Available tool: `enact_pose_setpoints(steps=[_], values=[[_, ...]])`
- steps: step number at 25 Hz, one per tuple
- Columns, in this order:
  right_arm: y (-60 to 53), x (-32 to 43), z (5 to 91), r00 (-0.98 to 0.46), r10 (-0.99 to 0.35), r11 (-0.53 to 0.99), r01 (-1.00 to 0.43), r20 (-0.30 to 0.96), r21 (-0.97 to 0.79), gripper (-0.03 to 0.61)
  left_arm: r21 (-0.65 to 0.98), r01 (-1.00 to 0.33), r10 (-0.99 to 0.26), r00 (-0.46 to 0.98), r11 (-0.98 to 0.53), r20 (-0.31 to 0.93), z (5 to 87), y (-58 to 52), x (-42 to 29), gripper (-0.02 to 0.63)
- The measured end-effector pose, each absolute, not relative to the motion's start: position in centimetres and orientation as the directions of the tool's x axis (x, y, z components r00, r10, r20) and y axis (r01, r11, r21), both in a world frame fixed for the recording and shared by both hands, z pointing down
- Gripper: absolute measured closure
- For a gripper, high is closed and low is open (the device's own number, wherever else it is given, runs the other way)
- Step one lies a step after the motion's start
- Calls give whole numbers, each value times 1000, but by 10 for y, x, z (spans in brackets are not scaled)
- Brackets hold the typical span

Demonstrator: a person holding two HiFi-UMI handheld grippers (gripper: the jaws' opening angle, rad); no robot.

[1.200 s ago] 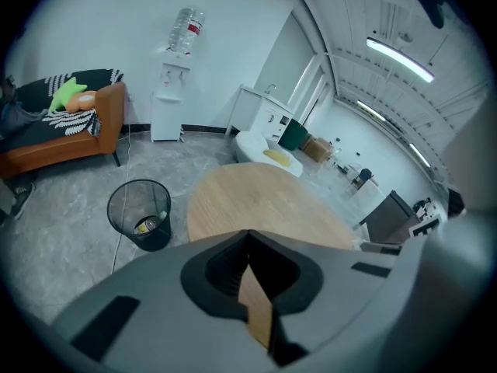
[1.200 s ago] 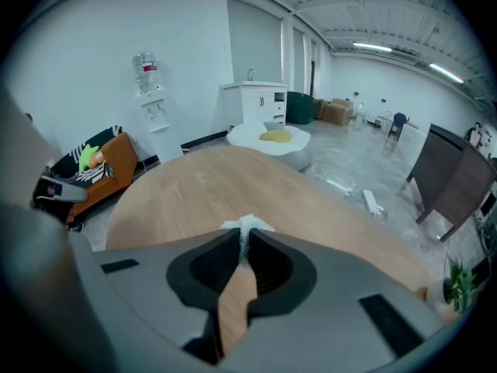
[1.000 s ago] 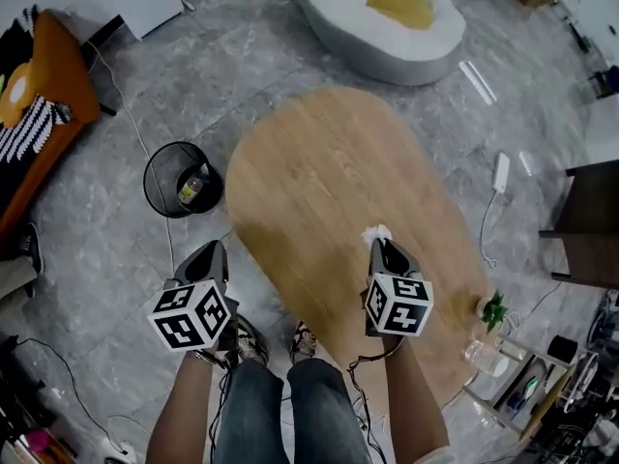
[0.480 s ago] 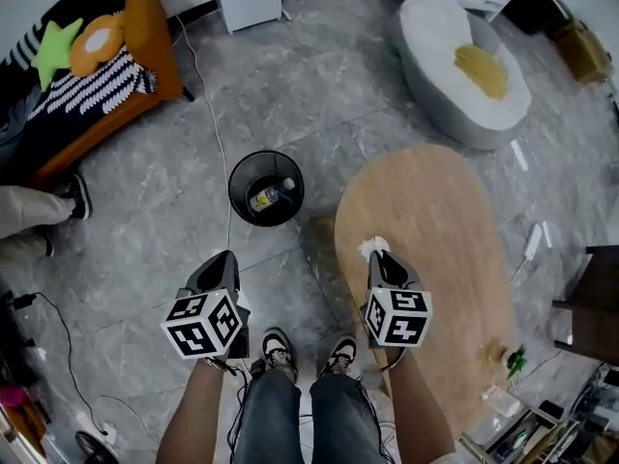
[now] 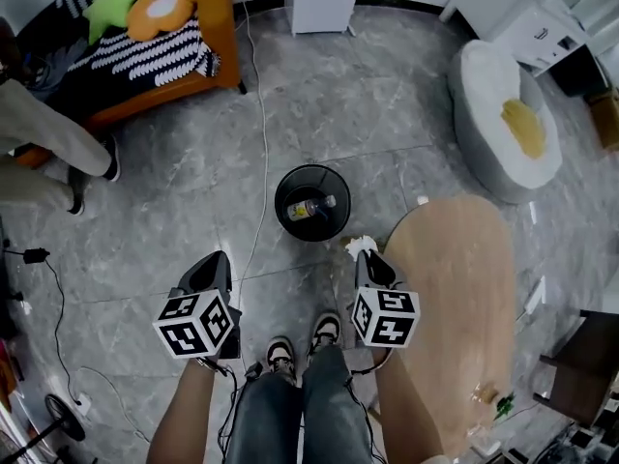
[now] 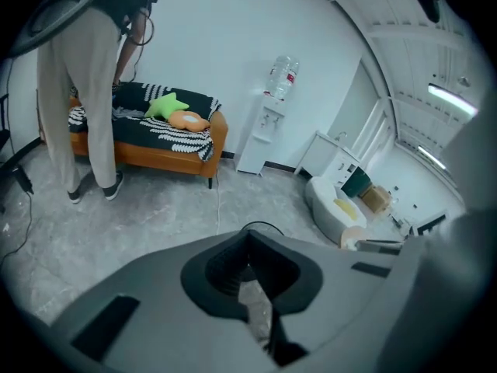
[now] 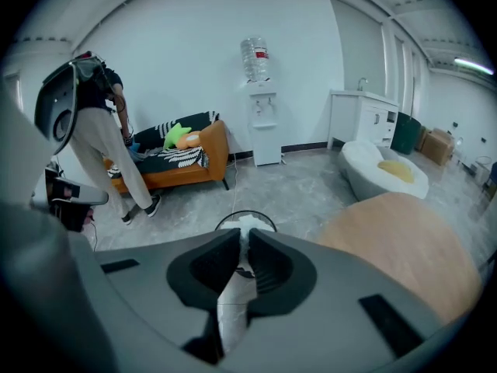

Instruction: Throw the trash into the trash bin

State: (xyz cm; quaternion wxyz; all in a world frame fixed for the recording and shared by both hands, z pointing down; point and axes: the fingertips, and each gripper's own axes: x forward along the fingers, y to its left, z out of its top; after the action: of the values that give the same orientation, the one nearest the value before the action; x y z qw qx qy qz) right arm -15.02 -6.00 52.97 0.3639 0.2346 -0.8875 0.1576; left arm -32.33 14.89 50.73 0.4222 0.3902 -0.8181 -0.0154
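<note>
A black mesh trash bin (image 5: 312,203) stands on the grey floor with a bottle lying inside it. My right gripper (image 5: 367,257) is shut on a crumpled white tissue (image 5: 360,246), just near and right of the bin, off the table's left edge. In the right gripper view the tissue (image 7: 235,309) fills the gap between the jaws of the right gripper (image 7: 242,235), and the bin's rim (image 7: 267,218) shows just beyond the tips. My left gripper (image 5: 214,265) hangs over bare floor left of the bin, jaws together and holding nothing. Past the left gripper (image 6: 248,232) a bit of the bin rim (image 6: 264,224) shows.
An oval wooden table (image 5: 455,288) lies to the right. A grey beanbag (image 5: 503,124) sits far right, an orange sofa (image 5: 145,56) far left with a person's legs (image 5: 39,133) beside it. A cable (image 5: 256,162) runs across the floor past the bin. My own feet are below.
Both grippers have swung left, off the table and over the floor. The bin, earlier off to the far left, now sits just ahead of the right gripper, which still grips the tissue.
</note>
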Motion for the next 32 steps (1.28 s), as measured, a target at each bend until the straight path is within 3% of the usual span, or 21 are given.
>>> enact_pose_setpoints(steps=[15, 24, 25, 27, 32], values=[[-74, -259, 675, -589, -98, 931, -339, 802, -136, 543, 320, -504, -529, -354, 802, 771, 603, 152, -367, 621], [-84, -272, 735, -534, -45, 915, -362, 844, -180, 535, 316, -440, -482, -339, 840, 808, 630, 153, -372, 621], [-85, -274, 737, -530, -44, 910, -371, 847, -184, 521, 317, -435, -480, -339, 842, 809, 631, 152, -374, 621], [-84, -278, 740, -528, -28, 899, -384, 849, -209, 420, 320, -430, -480, -339, 844, 809, 631, 150, -378, 621], [-81, -284, 739, -529, 8, 897, -371, 848, -240, 403, 335, -433, -497, -345, 837, 796, 626, 138, -385, 621]])
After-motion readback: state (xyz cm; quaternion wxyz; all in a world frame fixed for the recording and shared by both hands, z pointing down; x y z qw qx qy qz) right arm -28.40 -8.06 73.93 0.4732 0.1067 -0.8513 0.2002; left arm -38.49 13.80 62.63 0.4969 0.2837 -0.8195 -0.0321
